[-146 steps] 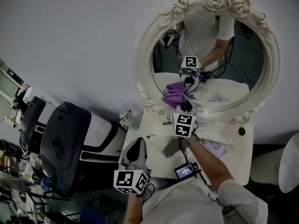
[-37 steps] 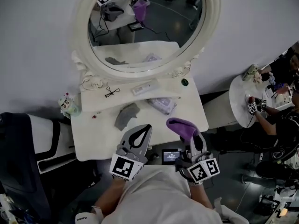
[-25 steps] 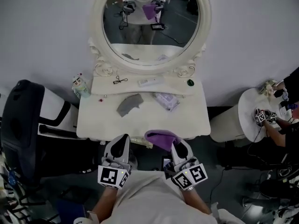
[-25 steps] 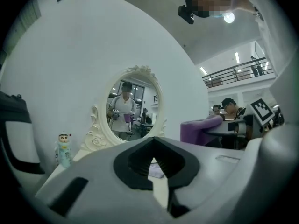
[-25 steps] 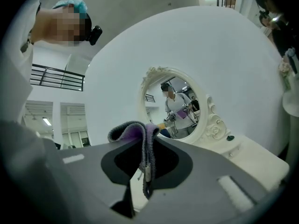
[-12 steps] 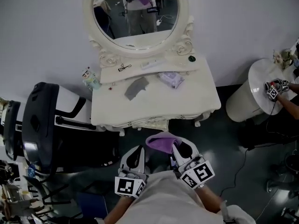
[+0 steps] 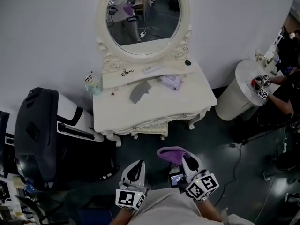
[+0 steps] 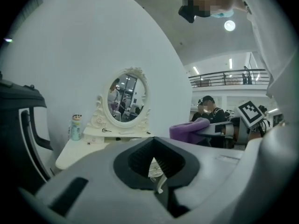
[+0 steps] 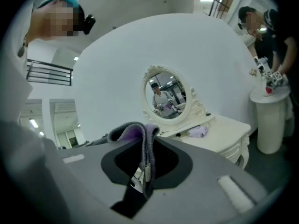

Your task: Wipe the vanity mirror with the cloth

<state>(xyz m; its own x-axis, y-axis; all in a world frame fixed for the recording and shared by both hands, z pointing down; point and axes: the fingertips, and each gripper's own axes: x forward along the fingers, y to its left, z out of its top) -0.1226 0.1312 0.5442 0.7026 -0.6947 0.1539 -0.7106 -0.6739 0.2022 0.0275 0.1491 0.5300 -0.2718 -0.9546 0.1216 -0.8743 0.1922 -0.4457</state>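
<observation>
The person has backed well away from the dressing table. A few seconds ago the right gripper held the cloth up against the glass. Now the mirror sits far off at the top of the head view, with a stretch of dark floor between the tabletop and both tools. Each picture in between shows the table smaller and further away, so this is a steady retreat, not a reach.

The right gripper's fingers are still clamped on the purple cloth. Its own view shows a fold of it pinched between them, with the rest draped over the top. The left gripper is held low beside it, its fingers closed together with nothing in them.

On the tabletop a grey rag, a pale purple packet and a small bottle lie where they lay a moment ago. Nothing has been set down or picked up.

For the task, my reading is that the wiping pass is over – or at least paused – since the cloth is nowhere near the glass. Whether the mirror is clean cannot be judged from this far back. If more wiping is wanted, the person would have to step in again and lift the right gripper to the glass.
</observation>
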